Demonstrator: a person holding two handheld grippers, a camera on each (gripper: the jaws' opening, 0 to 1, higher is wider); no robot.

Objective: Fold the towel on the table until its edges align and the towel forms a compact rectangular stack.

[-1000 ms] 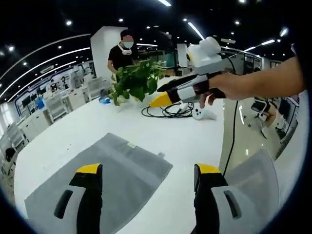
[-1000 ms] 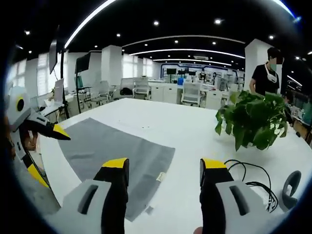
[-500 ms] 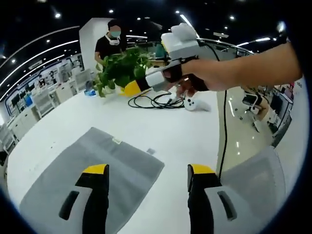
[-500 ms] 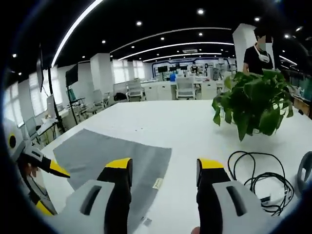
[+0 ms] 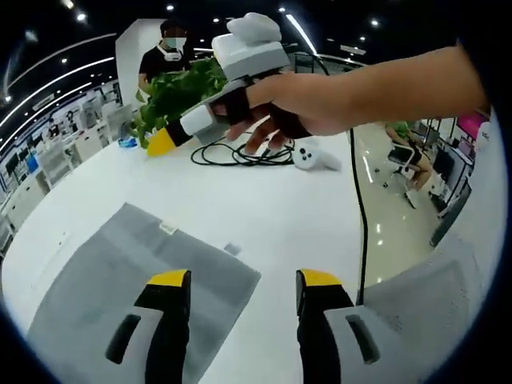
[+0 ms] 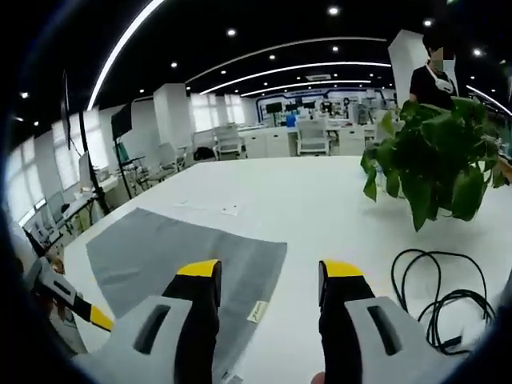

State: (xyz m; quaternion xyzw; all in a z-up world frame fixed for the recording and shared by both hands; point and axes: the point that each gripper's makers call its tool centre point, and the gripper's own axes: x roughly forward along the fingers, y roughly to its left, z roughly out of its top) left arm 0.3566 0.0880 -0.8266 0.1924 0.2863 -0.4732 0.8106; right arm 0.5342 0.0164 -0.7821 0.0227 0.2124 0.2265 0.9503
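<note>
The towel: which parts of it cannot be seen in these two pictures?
- Left gripper view: the near edge of the towel is covered by the left gripper and cut off by the bottom edge.
- Right gripper view: the near corner is hidden behind the right gripper.
- The print on the small label is too small to read.

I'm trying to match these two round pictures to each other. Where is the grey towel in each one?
Left gripper view: the grey towel lies flat at lower left, running under that gripper's left jaw.
Right gripper view: the towel lies flat at lower left of centre, reaching under the left jaw.
Shared landmark: the green plant, upper left in the left gripper view, far right in the right.
</note>
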